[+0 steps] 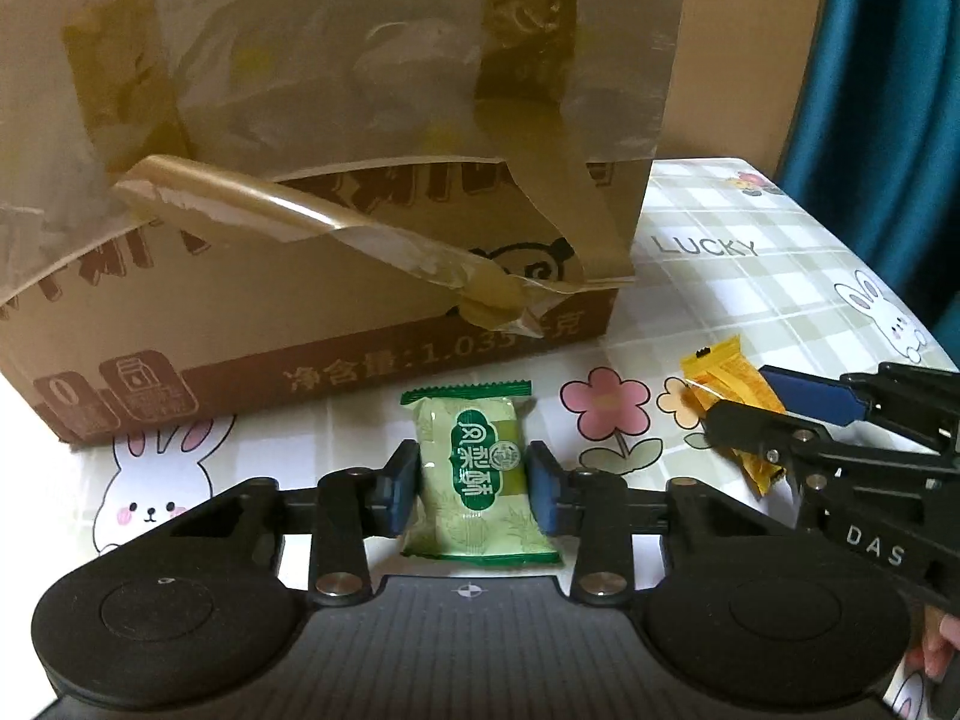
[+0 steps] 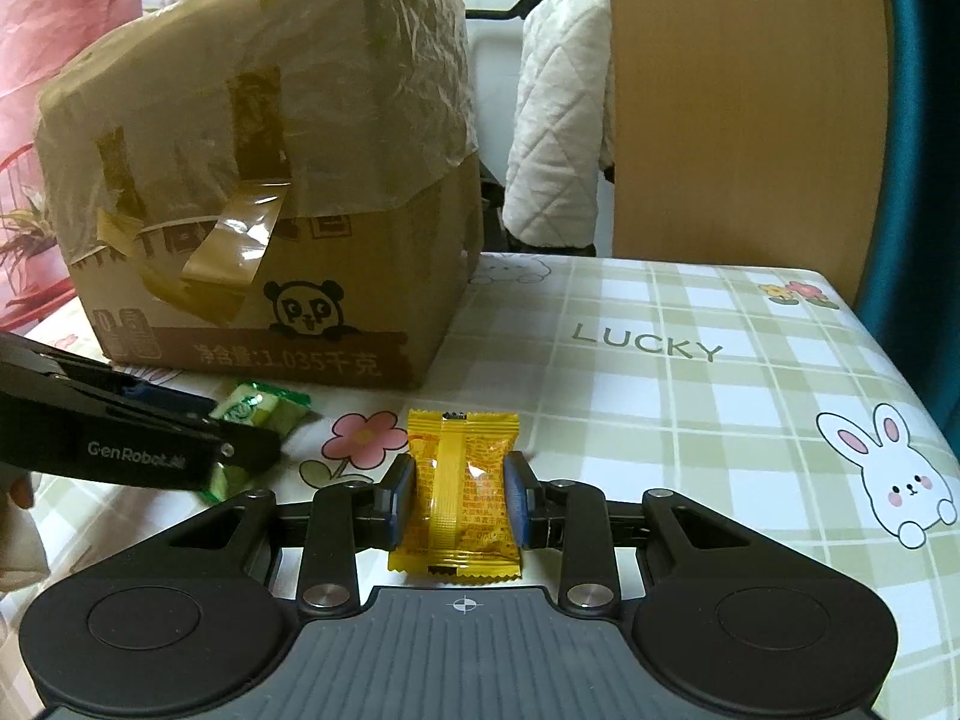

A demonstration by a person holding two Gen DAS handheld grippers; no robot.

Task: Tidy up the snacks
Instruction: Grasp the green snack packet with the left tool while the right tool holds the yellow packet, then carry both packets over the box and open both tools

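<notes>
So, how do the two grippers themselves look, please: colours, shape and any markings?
Both are matte black, with two round discs on a ribbed grey base and hinged links with silver rivets. The fingers carry blue pads. The left gripper bears "GenRobot" in white on its side; the right gripper shows "DAS".

"LUCKY" on the tablecloth point(image 2: 690, 312); "1.035" on the cardboard box point(image 2: 360, 276); "GenRobot" on the left gripper point(image 2: 240, 450); "DAS" on the right gripper point(image 1: 744, 414)
</notes>
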